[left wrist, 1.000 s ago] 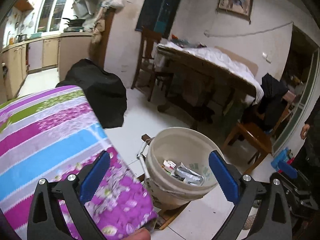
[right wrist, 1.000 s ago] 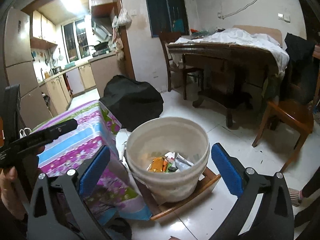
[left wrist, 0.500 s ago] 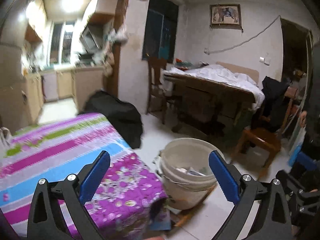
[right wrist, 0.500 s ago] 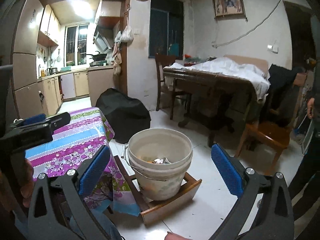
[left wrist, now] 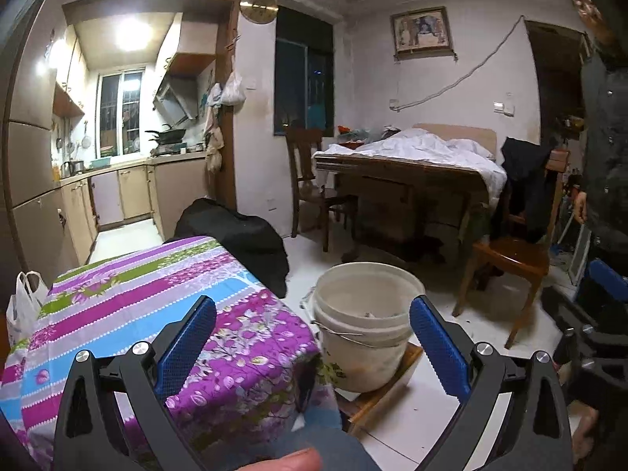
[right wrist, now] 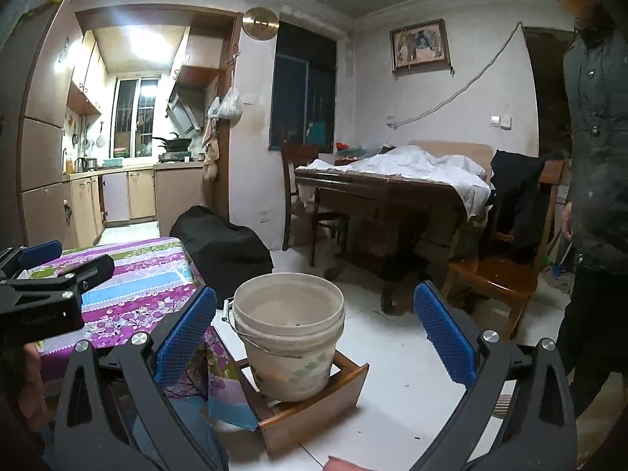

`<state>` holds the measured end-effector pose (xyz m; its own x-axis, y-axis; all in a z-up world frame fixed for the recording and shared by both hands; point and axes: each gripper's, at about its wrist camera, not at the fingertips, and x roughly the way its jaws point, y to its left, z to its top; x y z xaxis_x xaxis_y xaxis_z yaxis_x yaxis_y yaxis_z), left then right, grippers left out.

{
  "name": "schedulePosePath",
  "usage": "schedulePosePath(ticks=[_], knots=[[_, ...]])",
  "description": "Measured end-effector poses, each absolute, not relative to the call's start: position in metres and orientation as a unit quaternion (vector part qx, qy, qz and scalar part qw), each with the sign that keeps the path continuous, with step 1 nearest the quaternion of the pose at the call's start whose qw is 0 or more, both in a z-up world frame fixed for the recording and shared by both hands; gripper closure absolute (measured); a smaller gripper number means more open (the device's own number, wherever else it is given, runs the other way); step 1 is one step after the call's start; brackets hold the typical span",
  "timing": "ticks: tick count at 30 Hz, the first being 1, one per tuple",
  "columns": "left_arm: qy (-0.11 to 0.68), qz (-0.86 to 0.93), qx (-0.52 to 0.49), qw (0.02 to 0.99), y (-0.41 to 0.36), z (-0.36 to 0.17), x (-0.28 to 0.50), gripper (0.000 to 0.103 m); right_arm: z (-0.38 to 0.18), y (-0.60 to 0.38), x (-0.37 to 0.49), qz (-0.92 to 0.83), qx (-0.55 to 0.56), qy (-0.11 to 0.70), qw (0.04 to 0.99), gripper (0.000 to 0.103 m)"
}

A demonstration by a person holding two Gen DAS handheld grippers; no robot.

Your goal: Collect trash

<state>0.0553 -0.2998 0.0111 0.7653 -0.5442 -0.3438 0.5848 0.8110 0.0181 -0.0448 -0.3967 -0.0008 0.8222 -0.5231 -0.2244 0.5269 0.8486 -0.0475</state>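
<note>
A cream plastic bucket [left wrist: 365,329] [right wrist: 288,333] stands on a low wooden tray [right wrist: 314,408] on the floor, beside a small table under a striped floral cloth [left wrist: 129,306] [right wrist: 141,274]. Only a scrap of trash shows inside the bucket. My left gripper [left wrist: 312,341] is open and empty, raised back from the bucket and table. My right gripper [right wrist: 314,333] is also open and empty, with the bucket framed between its blue pads. The left gripper's black body [right wrist: 43,290] shows at the left edge of the right wrist view.
A black bag [left wrist: 243,243] lies on the floor behind the small table. A dark wooden table with a white sheet [left wrist: 412,172] and wooden chairs [left wrist: 510,259] fill the back right. A person in dark clothes [right wrist: 596,196] stands at the right. A white plastic bag [left wrist: 23,306] hangs at the left.
Both grippers have lifted and pulled back from the bucket, which now looks smaller and farther. The view has tilted up, showing more room and ceiling. Both stayed open.
</note>
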Motion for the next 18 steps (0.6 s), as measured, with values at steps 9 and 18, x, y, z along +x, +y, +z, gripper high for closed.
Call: schedulePosePath(ticks=[9, 18], knots=[[0.158, -0.322, 0.075, 0.93, -0.31, 0.007, 0.022, 0.005, -0.002, -0.404, -0.068, -0.291, 0.022, 0.093, 0.952, 0.005], [0.182, -0.322, 0.064, 0.927, -0.313, -0.001, 0.031, 0.005, -0.001, -0.403, -0.072, -0.286, 0.021, 0.096, 0.953, 0.005]])
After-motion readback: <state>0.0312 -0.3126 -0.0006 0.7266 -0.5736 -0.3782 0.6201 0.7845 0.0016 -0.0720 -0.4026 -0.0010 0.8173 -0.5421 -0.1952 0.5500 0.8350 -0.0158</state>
